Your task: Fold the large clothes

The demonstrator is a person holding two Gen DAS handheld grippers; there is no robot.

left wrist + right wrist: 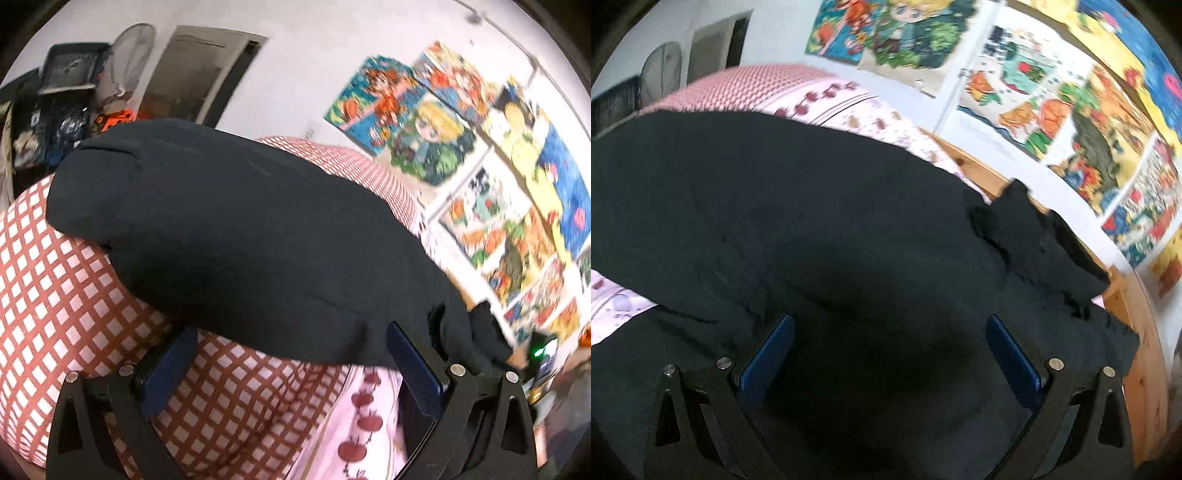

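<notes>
A large black garment [236,236] lies spread on a bed with a red-and-white checked cover [62,302]. In the left wrist view my left gripper [291,365] is open with blue pads [417,365], at the garment's near edge; nothing sits between the fingers. In the right wrist view the same black garment [812,221] fills most of the frame. My right gripper [890,354] is open right above the cloth, with a blue pad [768,354] on each side. A bunched part of the garment [1027,236] lies near the bed's wooden edge.
A pink sheet with apple prints [362,413] lies beside the checked cover. A wooden bed frame [1141,332] runs along the right. Colourful cartoon posters [480,155] cover the wall. A door [199,74], a fan [125,62] and stacked clutter [55,103] stand at the far left.
</notes>
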